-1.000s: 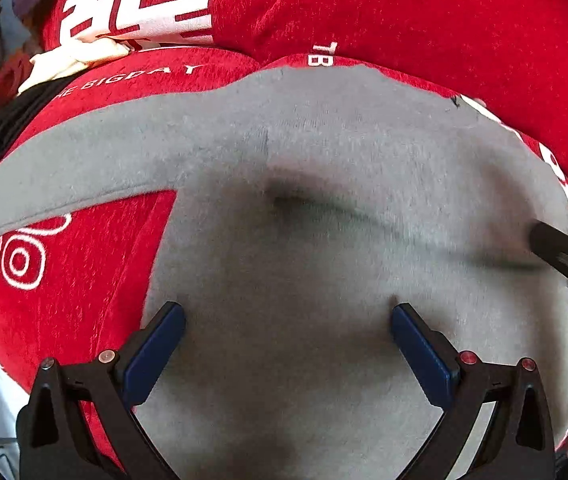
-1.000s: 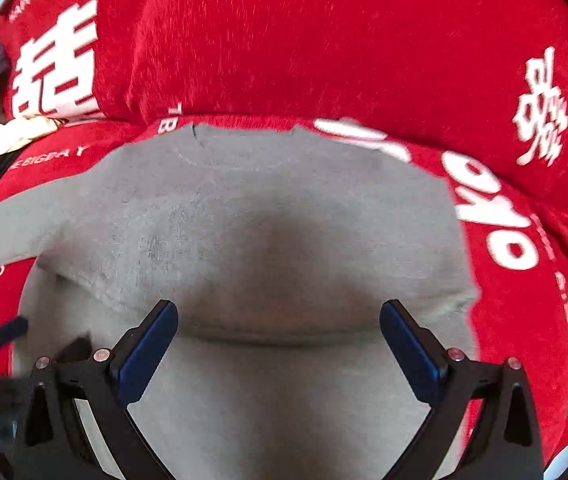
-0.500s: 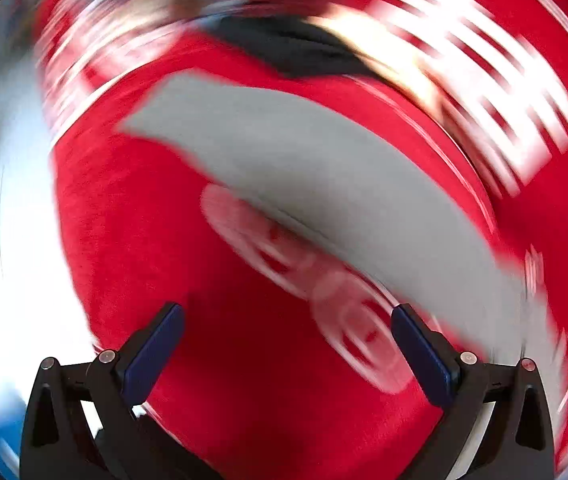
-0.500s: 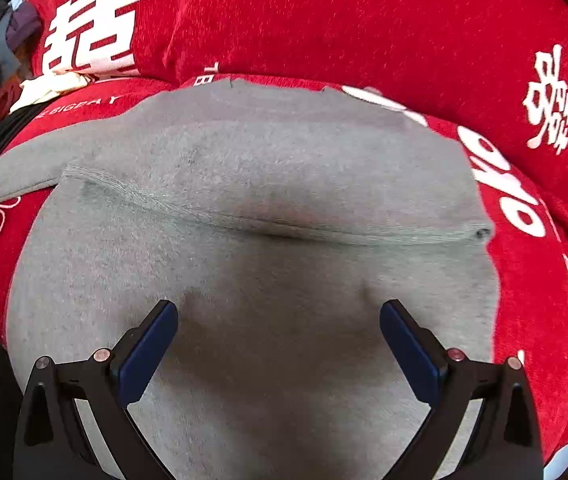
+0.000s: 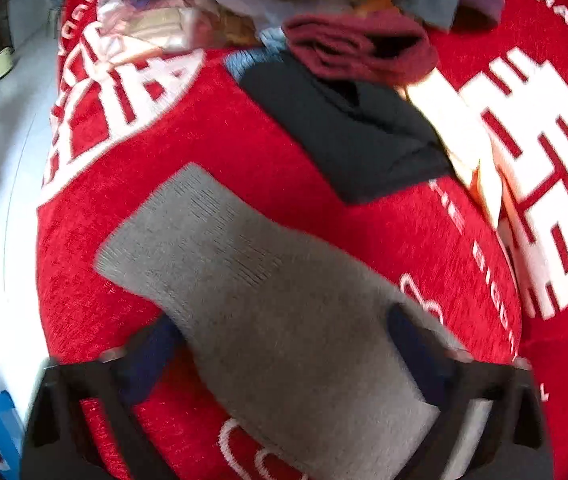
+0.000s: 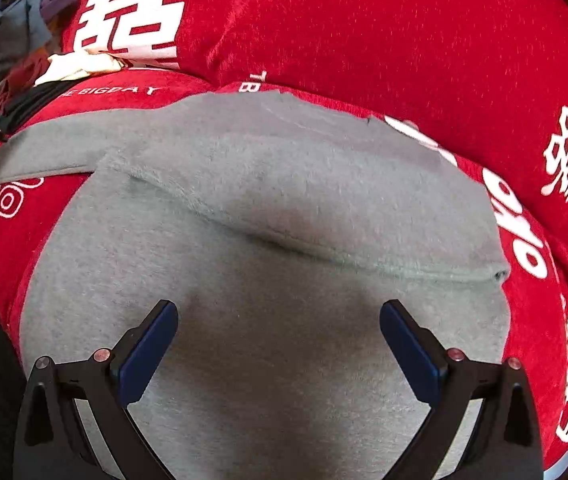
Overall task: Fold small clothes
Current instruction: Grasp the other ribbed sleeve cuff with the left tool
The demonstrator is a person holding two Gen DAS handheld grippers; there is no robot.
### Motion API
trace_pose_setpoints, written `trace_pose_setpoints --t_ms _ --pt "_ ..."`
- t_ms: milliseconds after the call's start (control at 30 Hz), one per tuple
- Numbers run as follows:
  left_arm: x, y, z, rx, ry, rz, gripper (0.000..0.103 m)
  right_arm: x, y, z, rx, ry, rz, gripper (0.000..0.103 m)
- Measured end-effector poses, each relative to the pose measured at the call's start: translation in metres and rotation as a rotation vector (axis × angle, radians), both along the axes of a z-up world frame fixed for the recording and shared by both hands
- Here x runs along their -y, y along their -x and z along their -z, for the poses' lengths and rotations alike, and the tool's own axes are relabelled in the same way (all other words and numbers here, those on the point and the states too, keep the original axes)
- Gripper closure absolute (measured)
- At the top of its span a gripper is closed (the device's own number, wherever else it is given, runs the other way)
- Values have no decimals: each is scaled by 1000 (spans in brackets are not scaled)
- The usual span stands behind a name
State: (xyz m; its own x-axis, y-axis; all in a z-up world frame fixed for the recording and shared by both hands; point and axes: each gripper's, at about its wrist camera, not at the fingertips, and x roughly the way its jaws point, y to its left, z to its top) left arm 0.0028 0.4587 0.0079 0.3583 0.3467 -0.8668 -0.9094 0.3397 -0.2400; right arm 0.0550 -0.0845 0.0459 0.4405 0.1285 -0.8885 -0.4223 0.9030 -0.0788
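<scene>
Left gripper (image 5: 284, 344) fingers closing astride the grey top's sleeve (image 5: 220, 248) to fold it inward; right gripper (image 6: 278, 338) fingers spread, hovering over the body (image 6: 268, 380).

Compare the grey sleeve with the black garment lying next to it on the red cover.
The grey sleeve is a long strip running diagonally; the black garment is a shorter, blocky folded shape.
The grey sleeve ends in a ribbed cuff; the black garment shows no ribbing.
The grey sleeve lies between the closing jaws of the left gripper; the black garment lies beyond them, against the clothes pile.
Both rest flat on the red cover.
</scene>
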Motion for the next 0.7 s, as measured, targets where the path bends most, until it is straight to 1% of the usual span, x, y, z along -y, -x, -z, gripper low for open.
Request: trace_pose_setpoints --t_ms 33,67,100,167,233,267,333,433,500,533,600,633,700 --pt "1 3 -2 4 -18 -5 61 -1 -2 -2 2 -2 4 2" --pt "-1 6 -1 13 -14 0 76 -1 -7 -4 5 -8 8 2" --pt "-4 10 0 43 1 7 76 -3 -12 -6 4 -16 12 2" --pt "-10 16 1 86 27 6 88 -9 -28 -9 -3 -29 18 2" --pt "-15 25 1 136 62 5 88 -20 -45 -12 5 -35 27 2" --pt "-17 24 1 156 73 5 89 -30 -57 -15 17 -46 29 2" --pt "-15 28 -1 171 72 17 91 -49 -75 -15 13 -53 25 2" --pt "-10 27 -7 190 54 49 91 -94 -97 -10 25 -36 -11 2" --pt "-7 29 -16 207 43 69 91 -128 -106 1 29 8 -55 2" --pt "-6 29 -20 213 41 76 91 -150 -110 12 27 55 -80 2" --pt "-5 29 -28 226 33 95 91 -180 -112 31 26 140 -100 2" --pt "-4 29 -32 227 24 105 91 -191 -111 40 16 163 -111 2" --pt "0 27 -39 219 -3 129 91 -213 -103 55 -11 163 -137 2"
